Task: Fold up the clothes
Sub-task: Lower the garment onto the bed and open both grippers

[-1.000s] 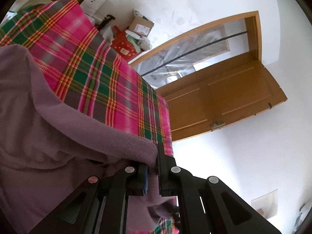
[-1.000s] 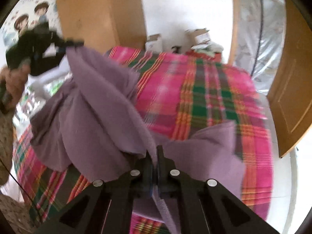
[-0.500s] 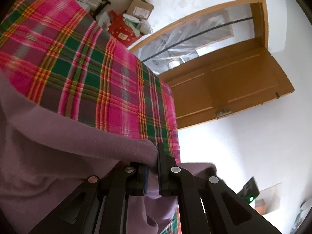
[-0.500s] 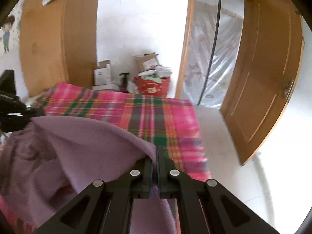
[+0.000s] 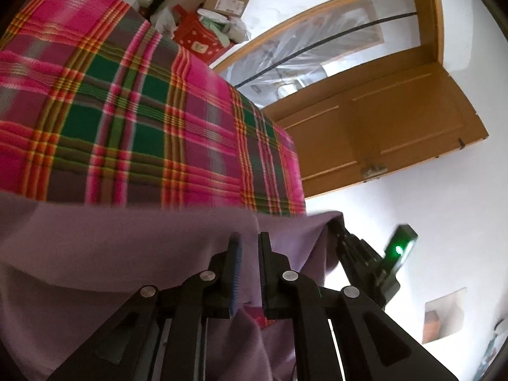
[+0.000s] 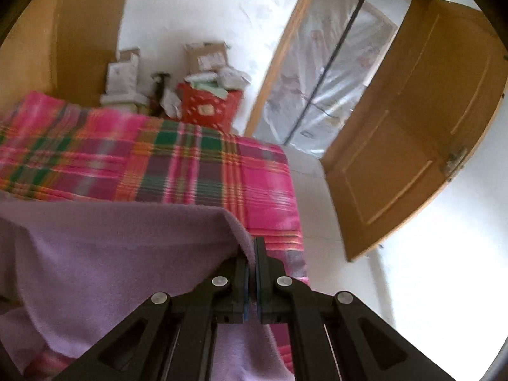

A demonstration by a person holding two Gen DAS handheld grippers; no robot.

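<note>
Right gripper (image 6: 252,247) is clamped on the top edge of the purple fleece garment (image 6: 120,254), its black fingers pressed together with cloth between them. Left gripper (image 5: 249,244) stands parted, with a visible gap between its fingers; the garment's edge runs across that gap, and contact cannot be confirmed. The garment hangs stretched above the pink-and-green plaid bedspread (image 5: 143,120). Beyond stand cardboard boxes (image 6: 208,57), a red bag (image 6: 206,108) and an open wooden door (image 6: 412,133).
</note>
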